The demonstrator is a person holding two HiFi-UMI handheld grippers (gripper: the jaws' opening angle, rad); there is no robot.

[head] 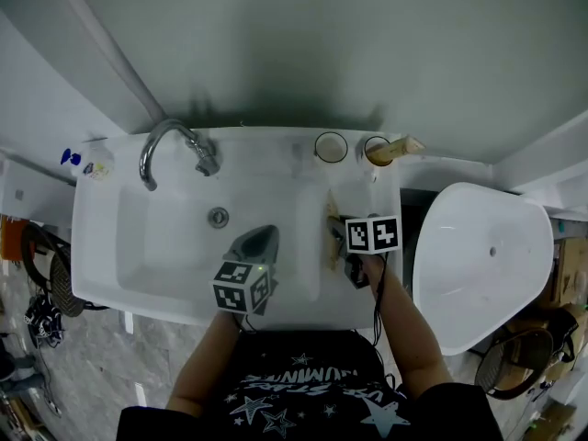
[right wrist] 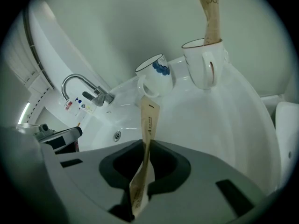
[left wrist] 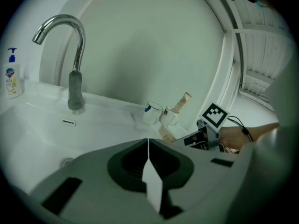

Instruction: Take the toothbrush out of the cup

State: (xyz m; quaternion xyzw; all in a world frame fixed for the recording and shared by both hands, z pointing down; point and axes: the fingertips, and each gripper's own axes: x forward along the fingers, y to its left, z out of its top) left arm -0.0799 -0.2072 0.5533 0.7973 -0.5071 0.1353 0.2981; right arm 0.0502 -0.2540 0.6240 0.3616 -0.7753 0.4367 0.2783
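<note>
- Right of the faucet point(head: 170, 145) point(right wrist: 84, 85), over the flat rim of the sink point(head: 119, 237): right gripper point(head: 344, 246) point(right wrist: 145, 155), jaws pinched on a toothbrush point(head: 333, 228) point(right wrist: 148, 125) in a tan paper sleeve.
- Sleeve held edge-on between the jaws, its free end reaching past the tips toward the back ledge, out of both cups and apart from them; contact with the rim not clear.
- Further right of the faucet, on the back ledge: near cup point(head: 331, 147) point(right wrist: 156, 76) point(left wrist: 152, 113), white with a blue mark, upright.
- Just beside it, on the side away from the faucet: far cup point(head: 375, 151) point(right wrist: 205, 66) point(left wrist: 169, 117), white, upright.
- In the far cup: second toothbrush point(head: 397, 148) point(right wrist: 211, 13) point(left wrist: 181, 102) in the same kind of sleeve, leaning out over the rim, away from the faucet.
- In front of the faucet point(left wrist: 74, 55), over the basin: left gripper point(head: 260, 243) point(left wrist: 148, 148), jaws pressed together, empty, aimed toward the back ledge.
- Left of the faucet, at the ledge's corner: soap bottle point(head: 96, 165) point(left wrist: 12, 76) with a blue pump, upright.
</note>
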